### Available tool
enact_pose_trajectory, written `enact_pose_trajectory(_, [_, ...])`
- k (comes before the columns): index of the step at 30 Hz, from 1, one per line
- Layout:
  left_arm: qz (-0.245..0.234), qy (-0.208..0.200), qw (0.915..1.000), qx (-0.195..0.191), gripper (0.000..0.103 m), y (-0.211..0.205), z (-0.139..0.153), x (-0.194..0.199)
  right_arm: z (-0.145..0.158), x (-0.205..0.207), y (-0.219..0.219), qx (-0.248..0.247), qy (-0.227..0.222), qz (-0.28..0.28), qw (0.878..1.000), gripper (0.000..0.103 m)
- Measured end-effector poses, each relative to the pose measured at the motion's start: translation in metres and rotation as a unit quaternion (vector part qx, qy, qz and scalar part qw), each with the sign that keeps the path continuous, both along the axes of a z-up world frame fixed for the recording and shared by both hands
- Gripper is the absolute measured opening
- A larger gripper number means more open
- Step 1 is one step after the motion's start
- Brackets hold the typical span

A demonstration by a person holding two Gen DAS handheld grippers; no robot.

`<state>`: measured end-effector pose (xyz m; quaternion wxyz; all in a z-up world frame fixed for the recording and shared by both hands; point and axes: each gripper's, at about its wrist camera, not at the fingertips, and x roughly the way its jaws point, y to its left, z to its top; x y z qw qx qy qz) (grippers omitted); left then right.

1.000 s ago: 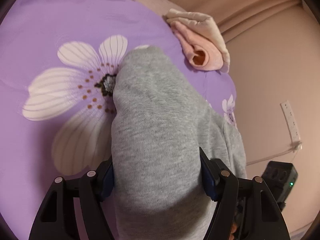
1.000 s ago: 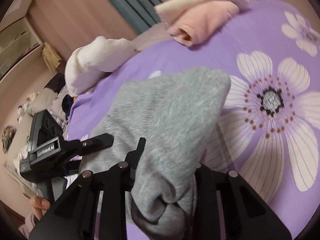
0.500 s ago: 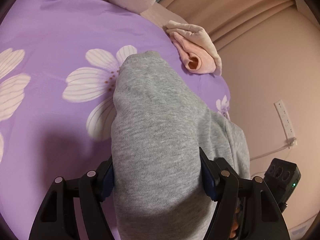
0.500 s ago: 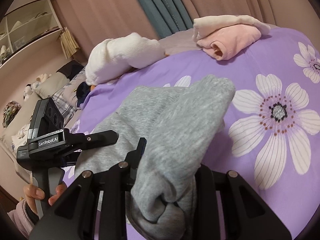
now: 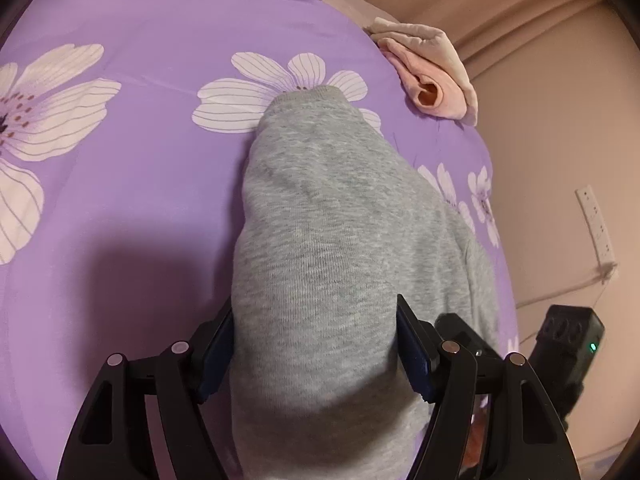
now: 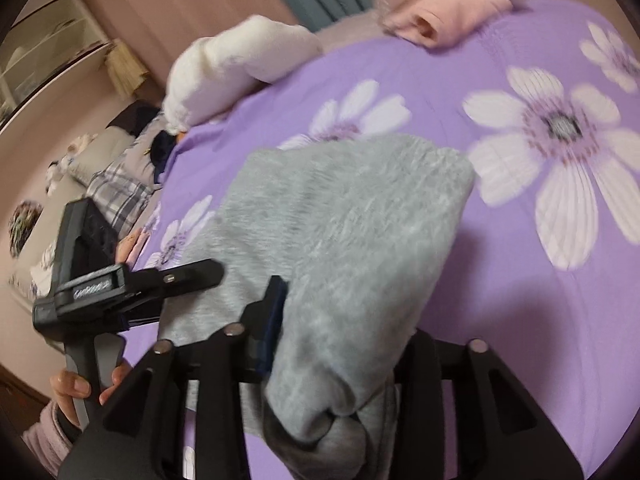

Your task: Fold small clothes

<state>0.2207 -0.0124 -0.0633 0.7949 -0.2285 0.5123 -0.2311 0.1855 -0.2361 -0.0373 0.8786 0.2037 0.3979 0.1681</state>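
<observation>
on the purple flowered bedsheet [image 5: 152,184] the grey garment [image 5: 320,264] lies folded over, and its far edge now covers a different white flower than a second ago, so both hands have carried it across the bed toward 12 o'clock.

the left gripper [image 5: 316,344] keeps the same grip as before: its pads press on a thick bundle of grey cloth at 6 o'clock of its view, quite wide apart because the fabric is bulky.

the right gripper [image 6: 344,344] has changed. its jaws are opening now, and its left pad stands a little away from the cloth, where half a second ago it pressed on it. the rolled end of the garment still sits between its fingers.

i judge that the fold is being laid down and the right side is released first. the garment seems to rest on the sheet already.

a folded pink piece [image 5: 432,80] lies near the bed edge at 1 o'clock, well apart.
</observation>
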Motion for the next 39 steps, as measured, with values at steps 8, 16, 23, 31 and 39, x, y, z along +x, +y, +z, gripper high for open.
enact_pose_trajectory(8, [-0.002,-0.073,0.9948,0.071,0.071,0.017,0.034,-0.03,-0.011,-0.025,-0.044,0.047,0.023,-0.058,0.997,0.068])
enact_pose_trajectory(16, [-0.044,-0.158,0.9736,0.159,0.071,0.0,0.055,-0.086,0.027,-0.065,-0.032,-0.022,-0.063,-0.054,0.996,0.055])
enact_pose_trajectory(23, [-0.063,-0.165,0.9674,0.181,0.071,-0.024,0.044,-0.1,0.029,-0.081,0.003,-0.089,-0.086,-0.01,0.992,0.029])
enact_pose_trajectory(31, [-0.069,-0.14,0.9651,0.21,0.071,-0.038,0.02,-0.102,0.012,-0.082,0.007,-0.1,-0.069,-0.015,0.992,0.029])
enact_pose_trajectory(39, [-0.071,-0.135,0.9626,0.224,0.071,-0.038,0.013,-0.104,0.005,-0.084,0.01,-0.107,-0.059,-0.014,0.992,0.029])
